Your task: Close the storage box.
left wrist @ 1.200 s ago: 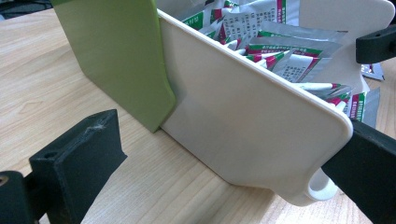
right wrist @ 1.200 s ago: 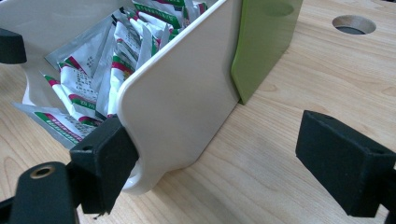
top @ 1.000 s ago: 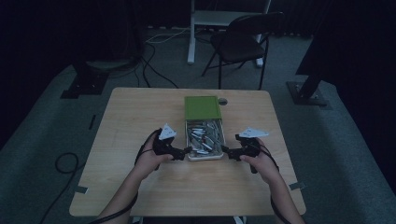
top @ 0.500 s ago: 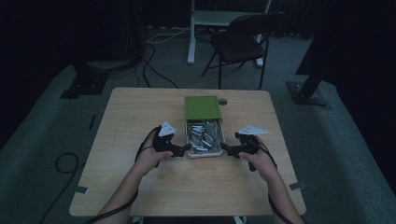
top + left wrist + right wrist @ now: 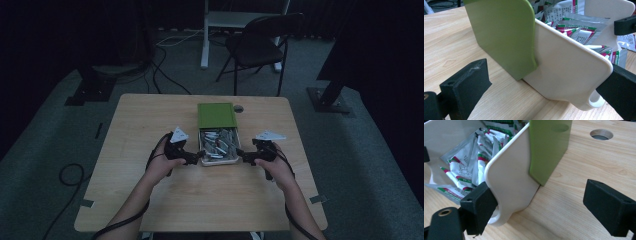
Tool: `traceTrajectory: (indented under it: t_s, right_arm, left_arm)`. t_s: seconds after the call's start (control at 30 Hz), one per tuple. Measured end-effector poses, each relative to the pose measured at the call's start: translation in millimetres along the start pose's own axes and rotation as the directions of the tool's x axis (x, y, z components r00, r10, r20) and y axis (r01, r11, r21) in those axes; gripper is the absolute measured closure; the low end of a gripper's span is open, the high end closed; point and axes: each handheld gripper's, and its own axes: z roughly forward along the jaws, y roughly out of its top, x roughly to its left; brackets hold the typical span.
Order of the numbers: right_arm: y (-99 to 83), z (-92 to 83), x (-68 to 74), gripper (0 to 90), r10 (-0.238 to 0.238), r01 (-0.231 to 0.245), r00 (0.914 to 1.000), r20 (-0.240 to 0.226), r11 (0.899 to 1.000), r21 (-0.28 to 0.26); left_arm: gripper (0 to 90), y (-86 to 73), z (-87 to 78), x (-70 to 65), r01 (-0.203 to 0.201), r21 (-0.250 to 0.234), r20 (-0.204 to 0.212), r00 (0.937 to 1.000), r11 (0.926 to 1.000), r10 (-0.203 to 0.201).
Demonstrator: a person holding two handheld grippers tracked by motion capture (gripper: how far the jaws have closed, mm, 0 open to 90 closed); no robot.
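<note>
Two wide-open tools, left tool and right tool, flank the white plastic sachet-filled box with its green sliding lid; each should probably close squarely on a side wall.

White box w/ green lid half-open, foil sachets inside, mid-table.

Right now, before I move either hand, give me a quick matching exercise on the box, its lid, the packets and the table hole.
Things:
1 white box
2 green lid
3 packets
4 hole in the table

Descriptions:
A lying inside the box
B slid back, covering the far half
C between the open jaws of both grippers
D just right of the lid's far corner

Pairs: 1-C, 2-B, 3-A, 4-D
</note>
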Motion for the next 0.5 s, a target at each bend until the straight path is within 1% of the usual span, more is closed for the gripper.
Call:
traceTrajectory:
  t_s: [0.17, 0.5]
  right_arm:
    - [3.2, 2.5, -1.5, 12.3, 0.009, -0.009, 0.9999, 0.01, 1.0, -0.001]
    - [8.7, 7.9, -4.1, 12.3, 0.019, -0.019, 0.9996, 0.023, 1.0, -0.002]
  left_arm:
    - [2.3, 3.3, 2.1, 3.7, 0.005, -0.001, -0.007, 1.0, 1.0, -0.005]
    - [2.3, 8.4, 6.6, 9.0, -0.006, 0.006, -0.015, 0.9999, 1.0, 0.006]
